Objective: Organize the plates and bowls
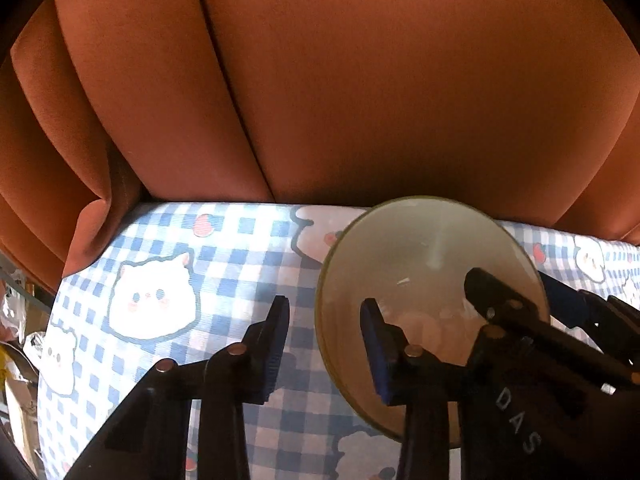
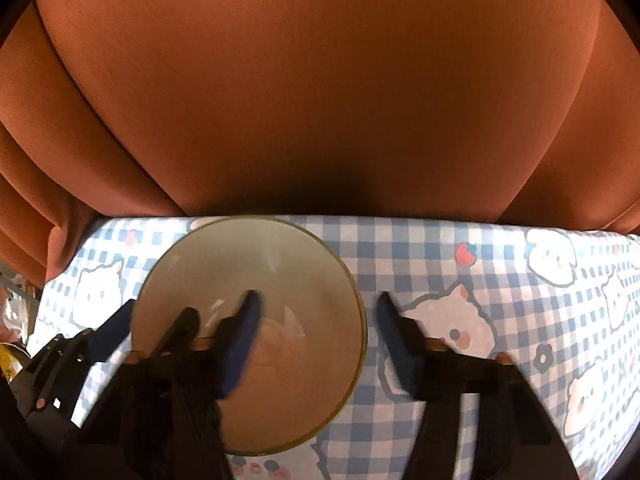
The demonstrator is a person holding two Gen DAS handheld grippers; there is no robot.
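Progress: only one piece of tableware shows, a single bowl (image 2: 256, 320); no plates and no stack or rack are in either view, so how much is already sorted cannot be told. Judging by both tools converging on it, the bowl is being picked up or set down, and its final spot is not yet settled.

Left hand-held gripper (image 1: 325, 350): spread wide, straddling the bowl's left rim; one blue pad (image 1: 280, 344) sits outside over the cloth, the other inside the bowl. It grips nothing that I can see.

Bowl, left-wrist view (image 1: 420, 264): on the checked tablecloth (image 1: 168, 240) over the worktop, near the back edge, just in front of the orange curtain (image 1: 360, 80).

Right hand-held gripper (image 2: 318, 336): also wide apart, straddling the right rim, one finger inside the bowl and one outside; the rim is not pinched as far as the blur lets me judge.

Bowl's look: round, pale cream inside, thin darker olive rim, glossy with light streaks, upright and empty. It seems smooth glazed ware, so probably slippery under the pads.

Cloth: blue-and-white check with white cartoon cats.
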